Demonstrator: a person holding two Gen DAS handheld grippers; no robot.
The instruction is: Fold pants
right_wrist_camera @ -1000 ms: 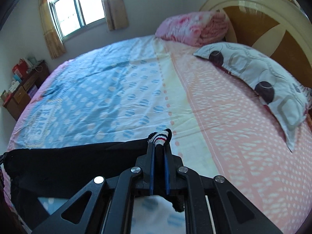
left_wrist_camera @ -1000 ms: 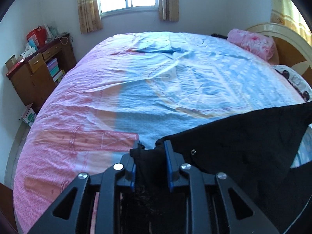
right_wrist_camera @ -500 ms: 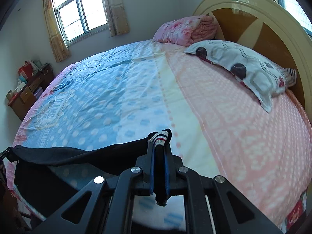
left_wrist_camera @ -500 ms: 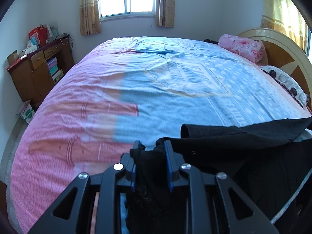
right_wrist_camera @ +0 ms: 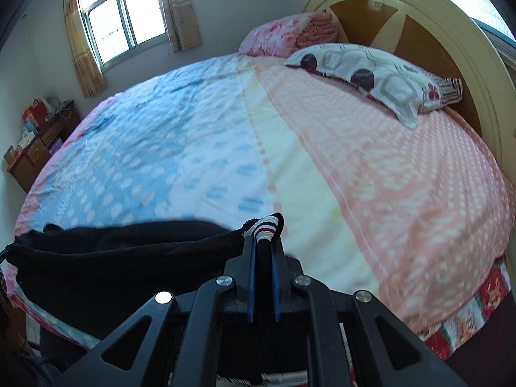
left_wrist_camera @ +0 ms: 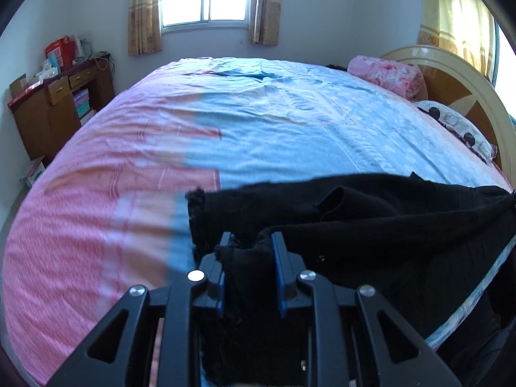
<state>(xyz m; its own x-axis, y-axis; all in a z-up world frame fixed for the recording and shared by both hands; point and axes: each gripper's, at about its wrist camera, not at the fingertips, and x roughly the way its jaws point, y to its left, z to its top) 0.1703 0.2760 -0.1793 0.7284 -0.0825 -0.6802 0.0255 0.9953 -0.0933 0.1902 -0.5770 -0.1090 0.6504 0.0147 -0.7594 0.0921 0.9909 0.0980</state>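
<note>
Left gripper (left_wrist_camera: pixel 250 242): jaws narrowed onto a bunched wad of black cloth, the dark pants (left_wrist_camera: pixel 371 225) pinched between the blue pads.

Right gripper (right_wrist_camera: pixel 262 242): jaws nearly together, clamped on the pants' striped cuff or waistband trim (right_wrist_camera: pixel 264 227), white with dark and red bands; which of the two it is cannot be told from this view.

Pants location: near edge of the bed (left_wrist_camera: pixel 258 135), black cloth strung between the two grippers. In the left wrist view it spreads from centre toward 3 o'clock, with a frayed hem (left_wrist_camera: pixel 193 208) lying on the sheet at about 10 o'clock of the gripper. In the right wrist view the cloth (right_wrist_camera: pixel 113 258) runs from the jaws out toward 9 o'clock.

Surroundings: patterned pillow (right_wrist_camera: pixel 371 74) at 1 o'clock, against the headboard (right_wrist_camera: pixel 419 32); folded pink blanket (right_wrist_camera: pixel 287 34) at 12 o'clock. Wooden cabinet (left_wrist_camera: pixel 51 106) at 10 o'clock in the left wrist view.
</note>
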